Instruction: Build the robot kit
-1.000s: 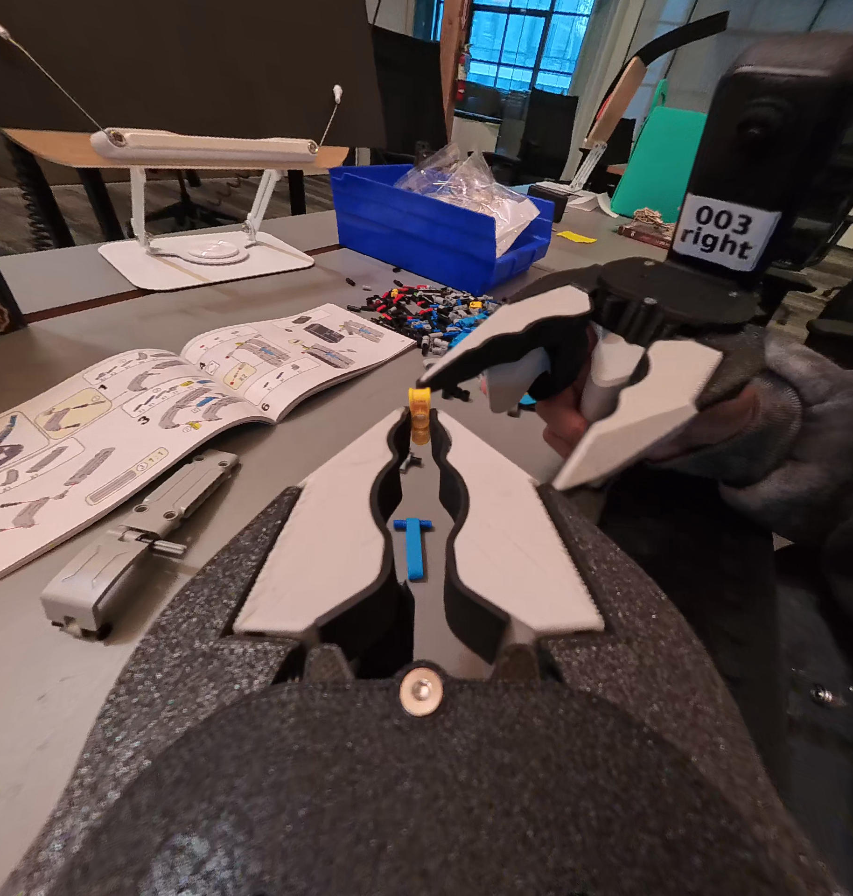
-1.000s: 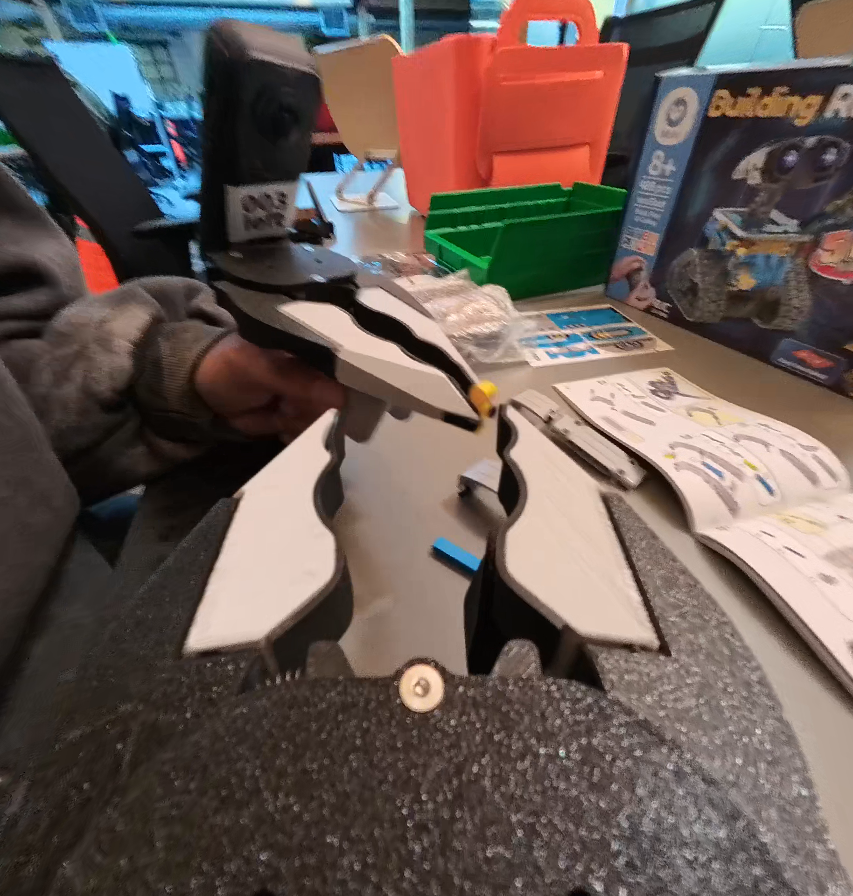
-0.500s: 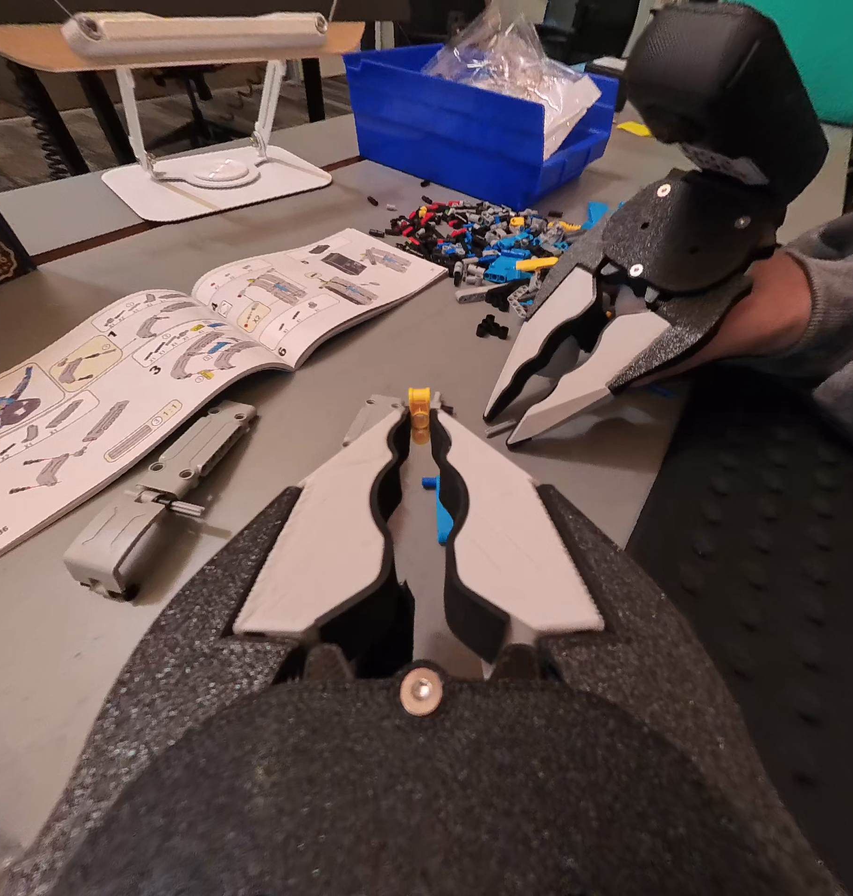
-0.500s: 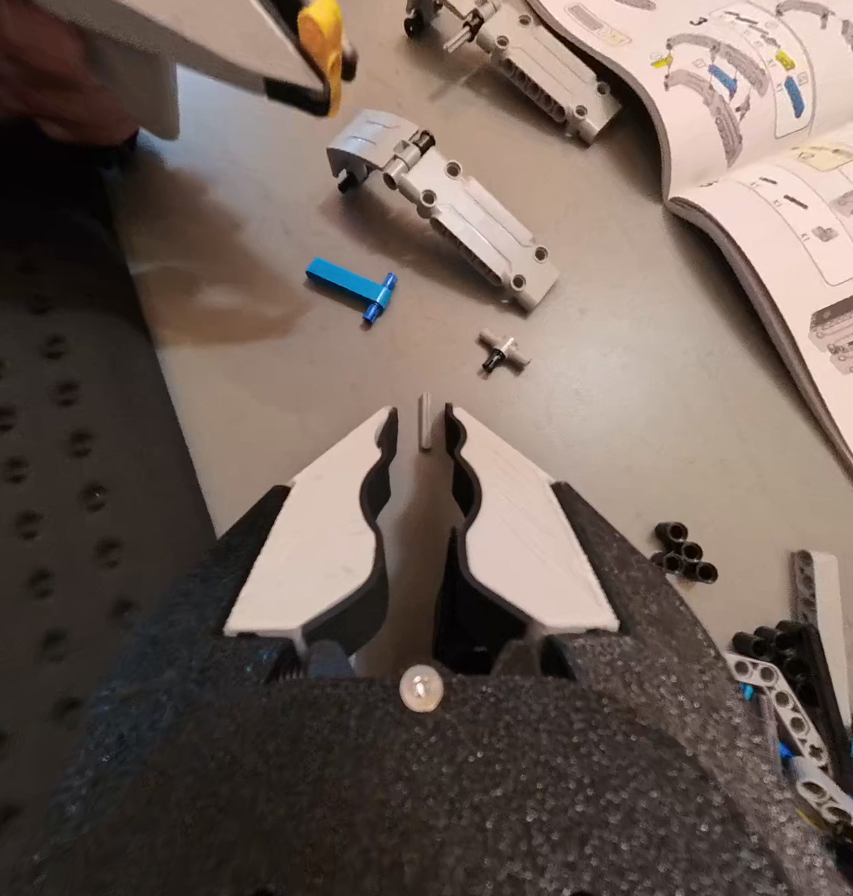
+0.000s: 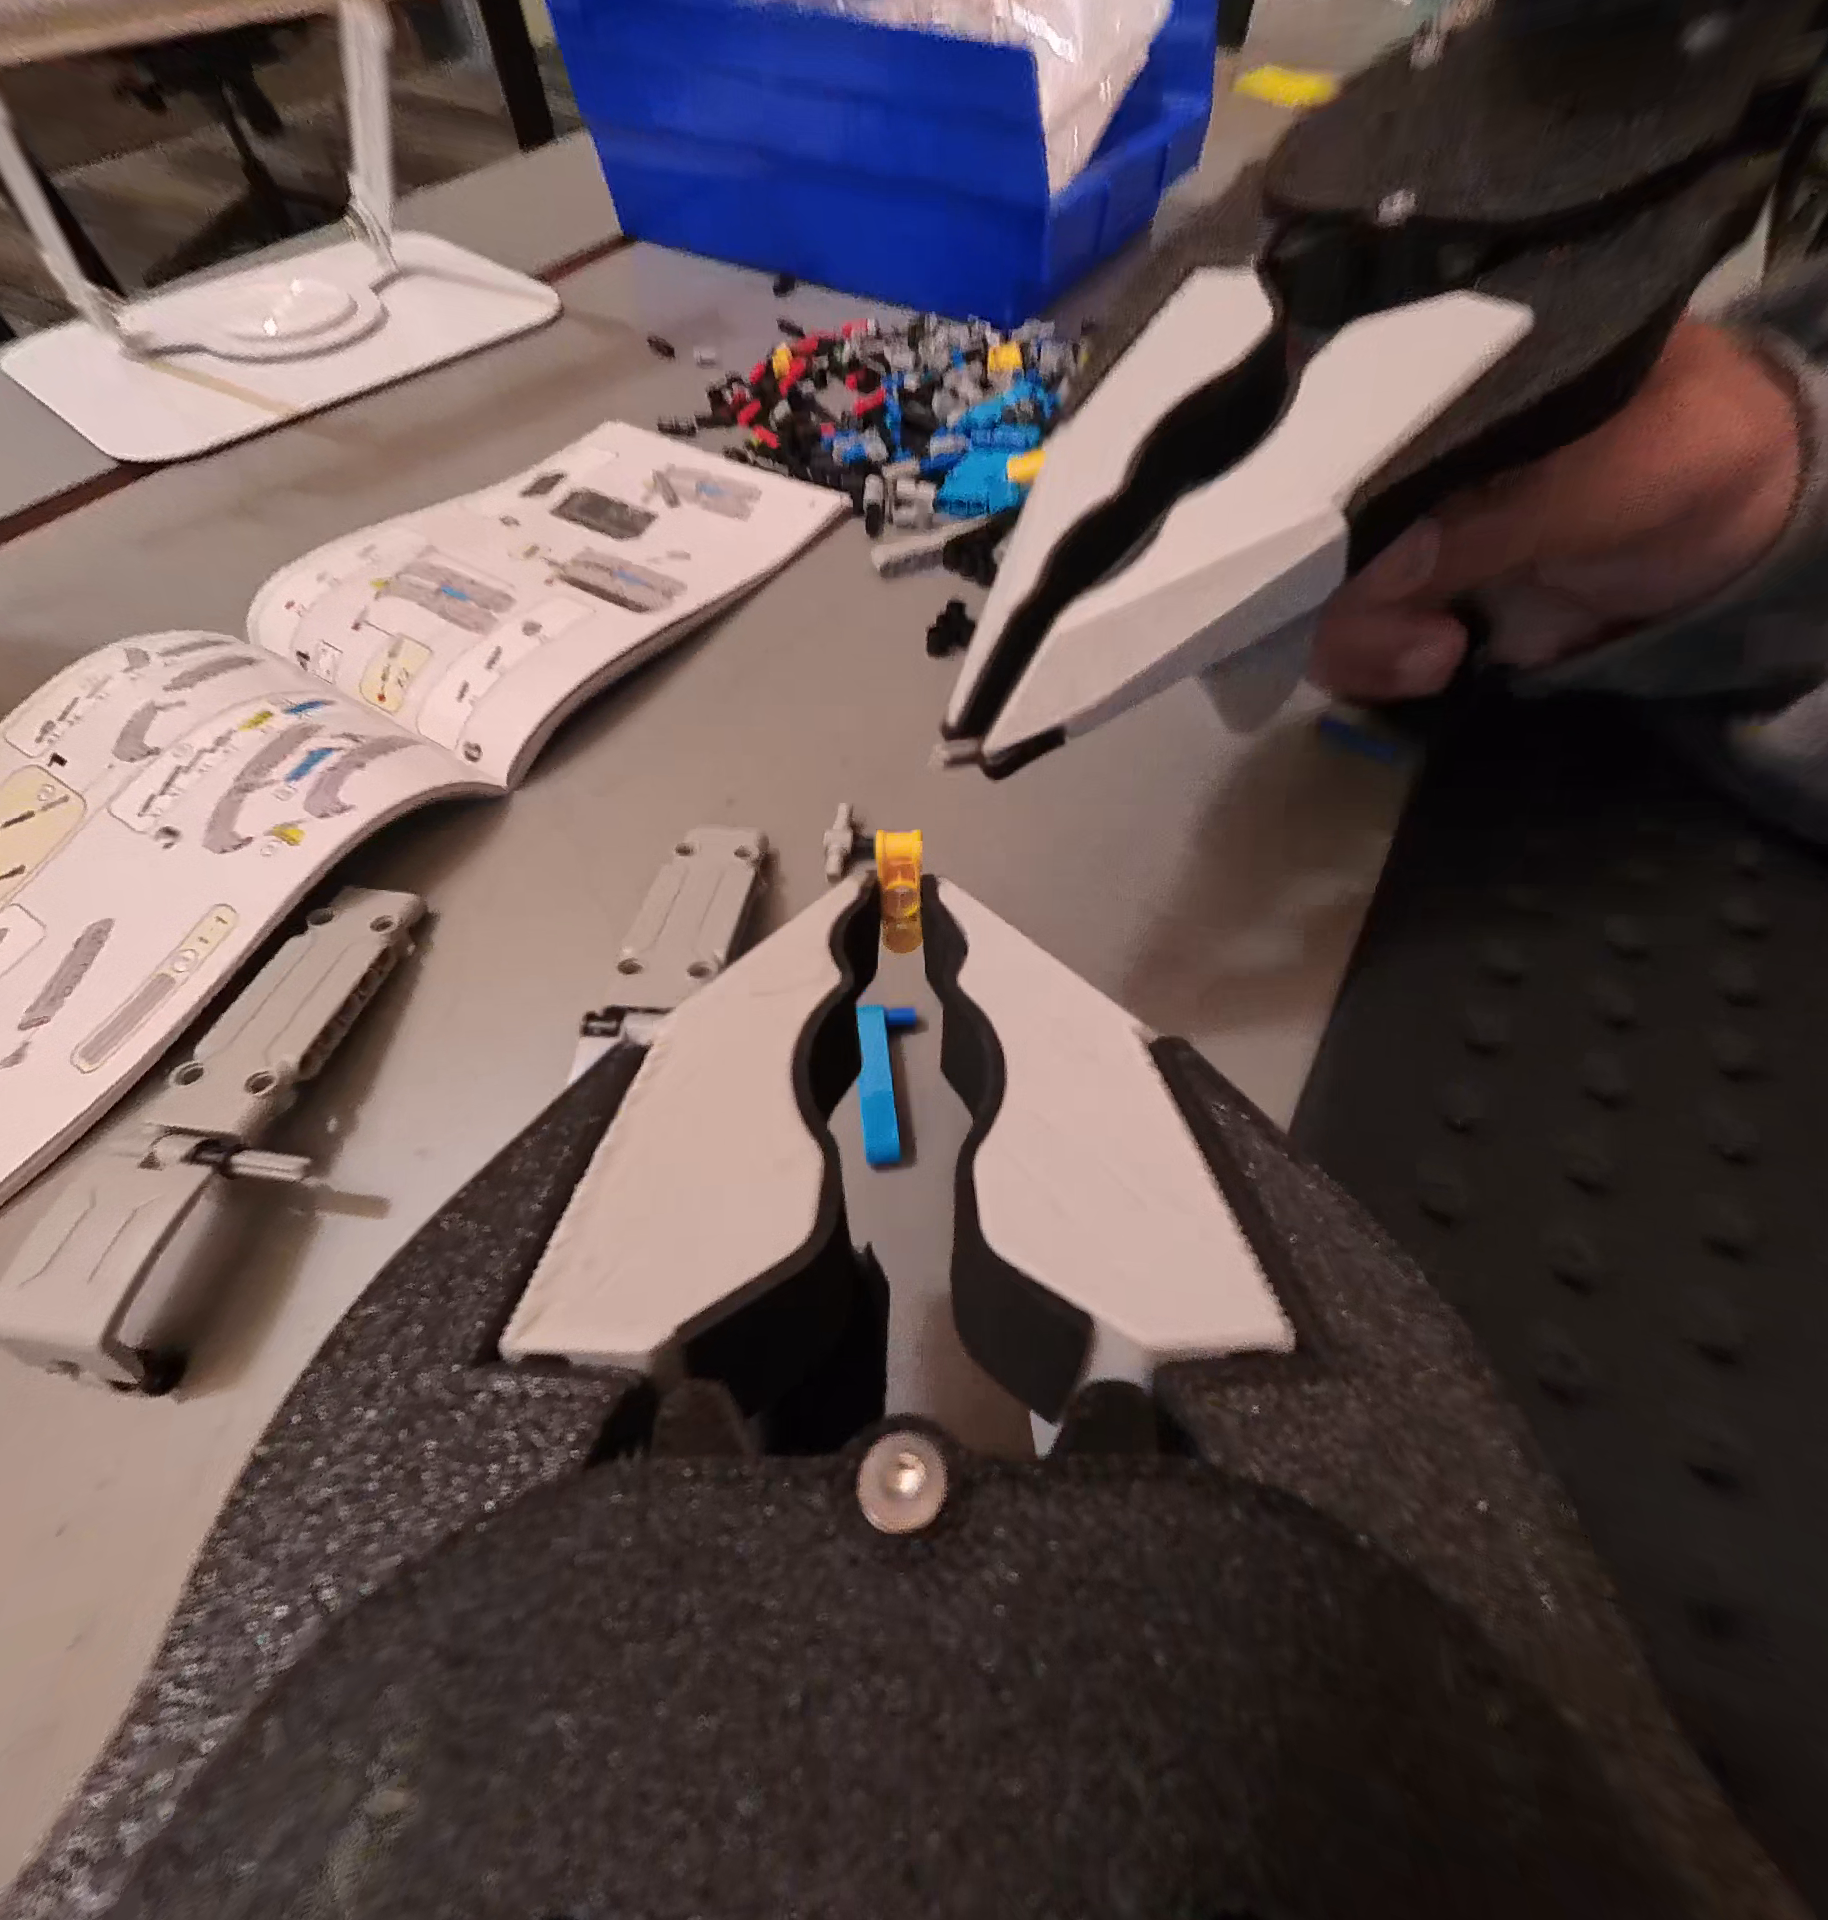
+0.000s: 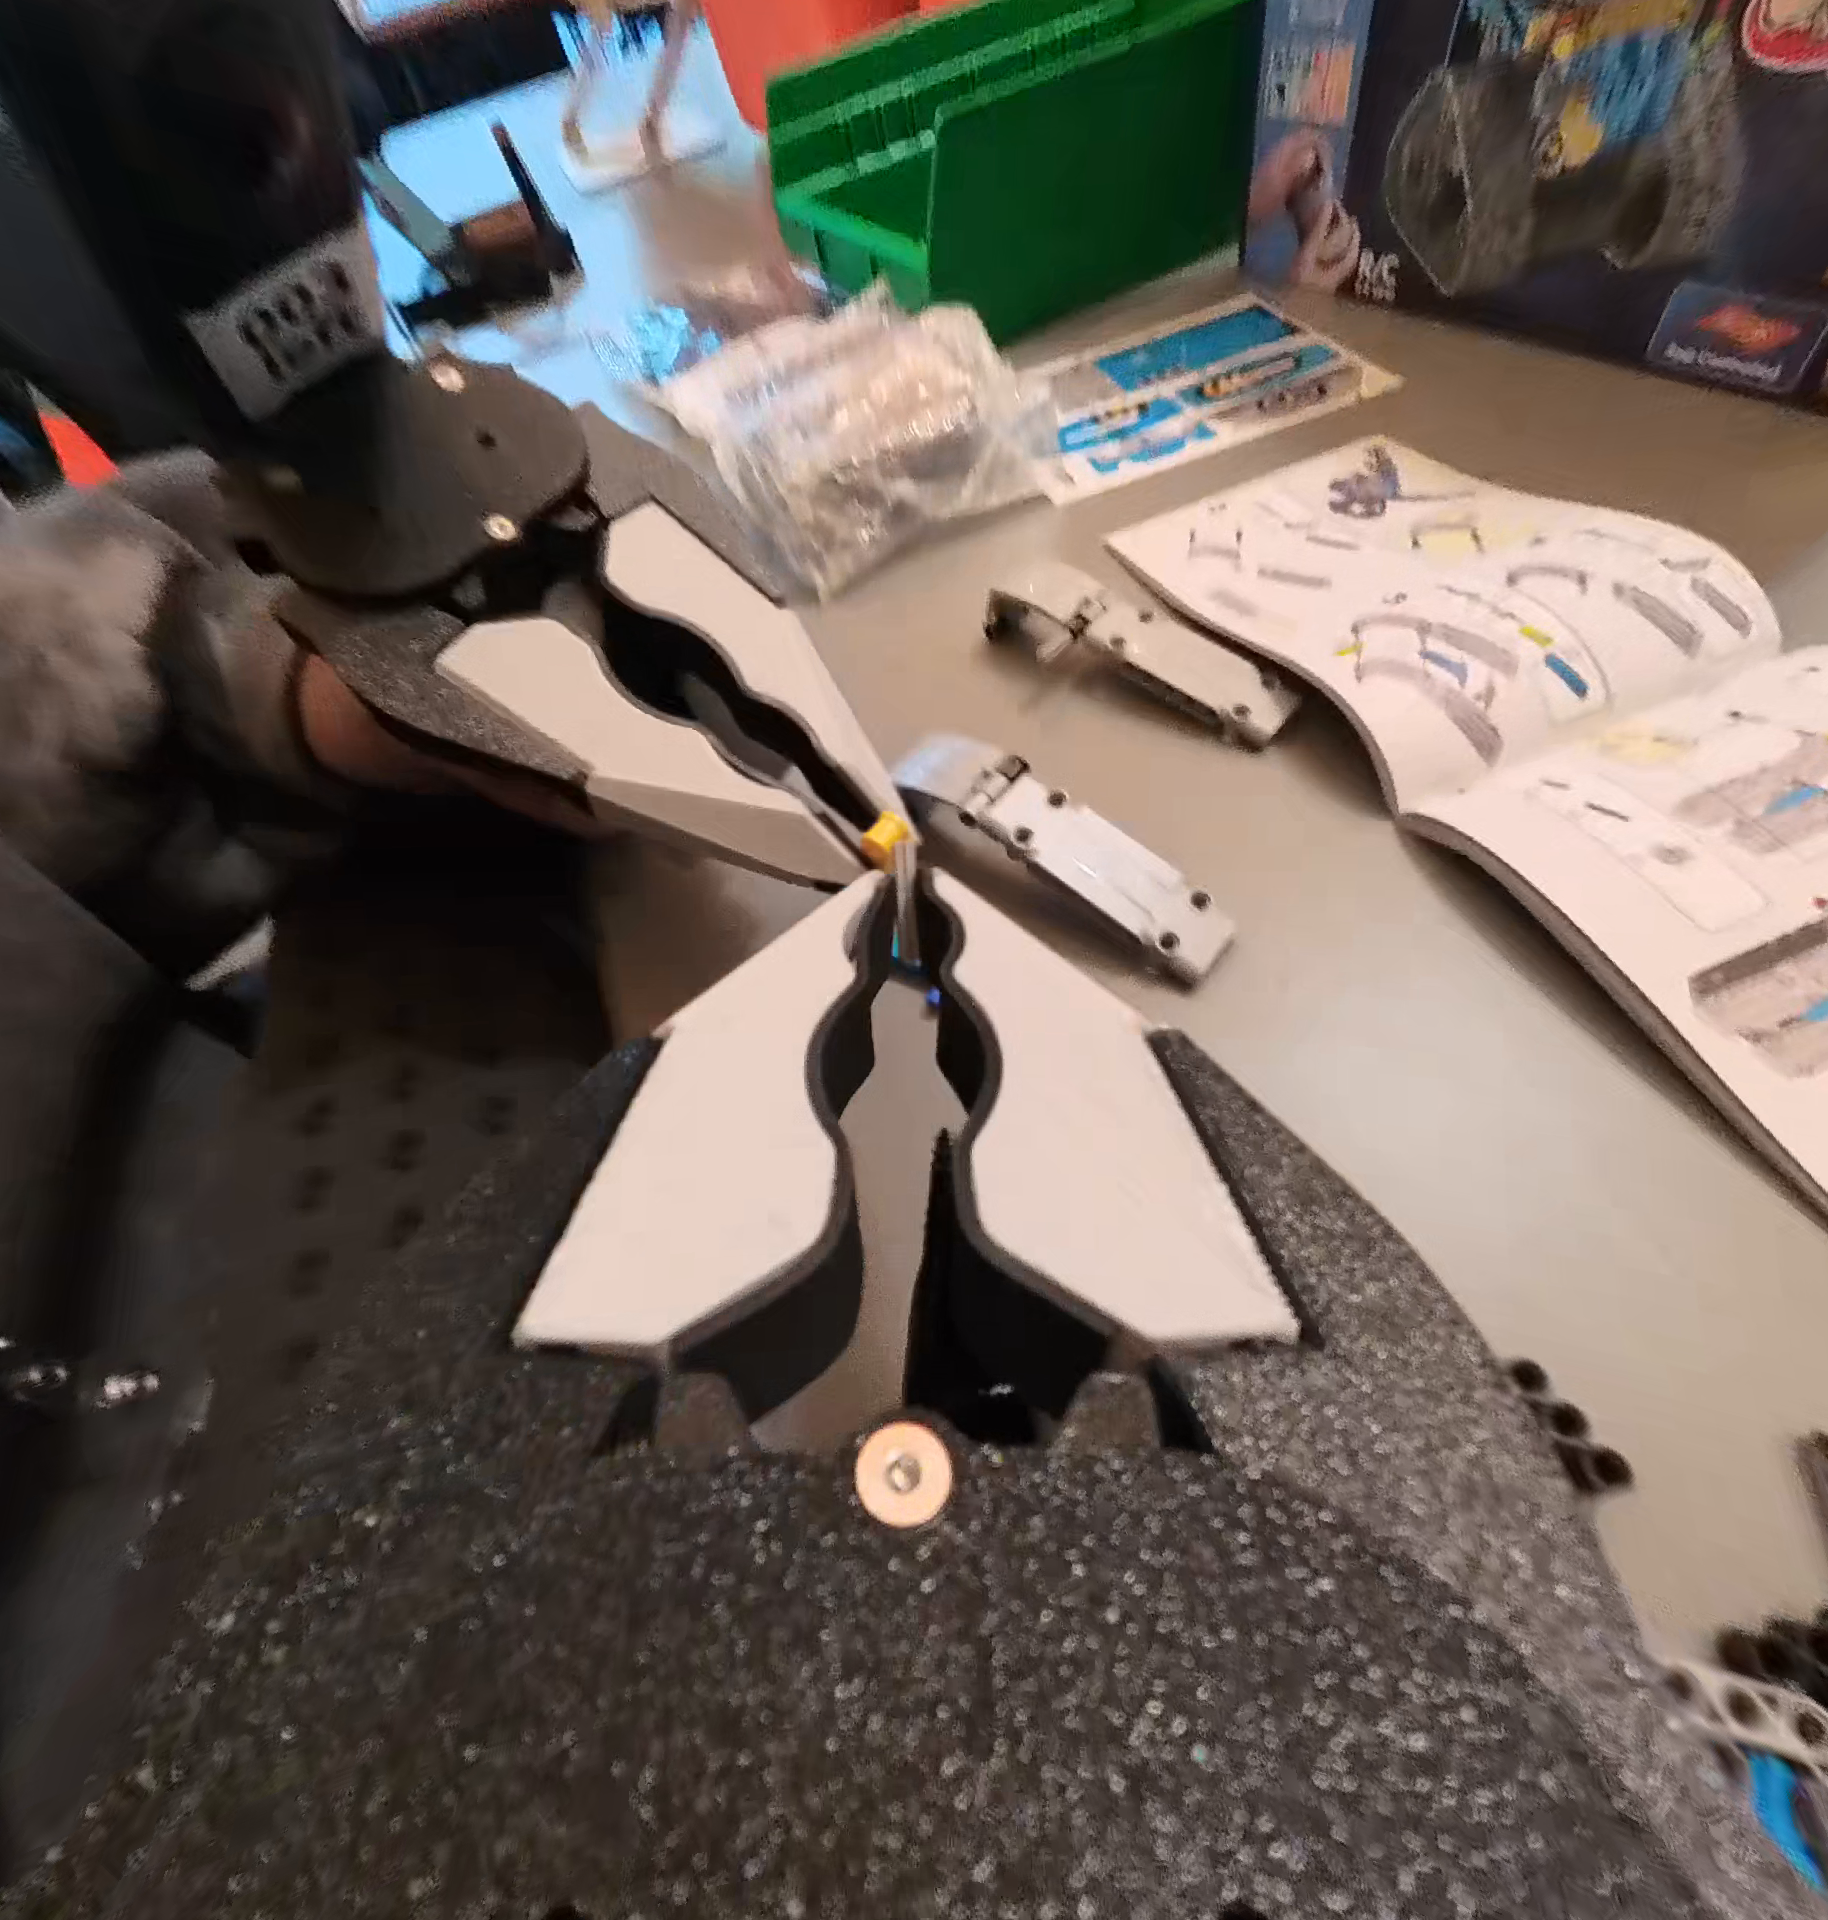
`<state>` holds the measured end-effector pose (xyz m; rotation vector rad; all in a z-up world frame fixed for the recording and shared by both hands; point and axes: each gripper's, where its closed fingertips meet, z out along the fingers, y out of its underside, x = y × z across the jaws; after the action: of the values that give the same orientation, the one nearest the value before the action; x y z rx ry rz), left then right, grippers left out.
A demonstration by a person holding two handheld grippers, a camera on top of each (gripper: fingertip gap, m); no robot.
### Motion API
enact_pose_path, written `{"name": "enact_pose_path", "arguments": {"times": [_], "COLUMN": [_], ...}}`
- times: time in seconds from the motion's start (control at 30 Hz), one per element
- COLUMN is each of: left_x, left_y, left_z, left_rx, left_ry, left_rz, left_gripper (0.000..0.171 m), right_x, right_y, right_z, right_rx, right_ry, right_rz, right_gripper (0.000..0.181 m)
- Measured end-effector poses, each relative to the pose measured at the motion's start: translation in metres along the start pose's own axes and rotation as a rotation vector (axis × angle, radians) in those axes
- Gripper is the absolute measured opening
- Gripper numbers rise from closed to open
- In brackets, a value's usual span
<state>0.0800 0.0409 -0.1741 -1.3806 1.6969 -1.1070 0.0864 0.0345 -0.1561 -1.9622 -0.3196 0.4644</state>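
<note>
Grey surface (image 5: 1180, 935) runs under both of your tools, with a black dotted mat (image 5: 1616, 1091) along its right edge. Nearest you, the left gripper (image 5: 897, 883) has its jaws pinched shut on the yellow piece (image 5: 899, 894), held clear above a blue pin-ended piece (image 5: 882, 1086) that lies flat below.

The change is on your other side. Half a second ago the right gripper (image 6: 902, 896) was down at the surface with its jaws slightly apart around a thin grey rod (image 6: 905, 904). Now it is lifted, its jaws are closed on that rod, and its tip has come up beside the yellow piece. The right wrist view makes them look almost touching. The left wrist view shows a gap between them, so they are near but apart.

Just beyond lie a grey panel (image 5: 697, 914), a small grey cross connector (image 5: 840, 831) and a longer grey assembly (image 5: 193, 1132). Farther off are the open booklet (image 5: 401, 665), the loose parts pile (image 5: 889, 416) and the blue bin (image 5: 868, 135).
</note>
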Motion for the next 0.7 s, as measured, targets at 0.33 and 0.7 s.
{"name": "enact_pose_path", "arguments": {"times": [0.33,0.7], "left_x": [0.0,0.002], "left_y": [-0.01,0.004], "left_z": [-0.006,0.001], "left_rx": [0.058,-0.025], "left_ry": [0.014,-0.015], "left_rz": [-0.04,0.04], "left_gripper": [0.006,0.006], "right_x": [-0.01,-0.008], "right_y": [0.004,0.026], "right_z": [0.015,0.026], "right_rx": [-0.023,-0.169], "right_ry": [-0.01,0.072], "right_rz": [-0.006,-0.155], "right_gripper": [0.003,0.002]}}
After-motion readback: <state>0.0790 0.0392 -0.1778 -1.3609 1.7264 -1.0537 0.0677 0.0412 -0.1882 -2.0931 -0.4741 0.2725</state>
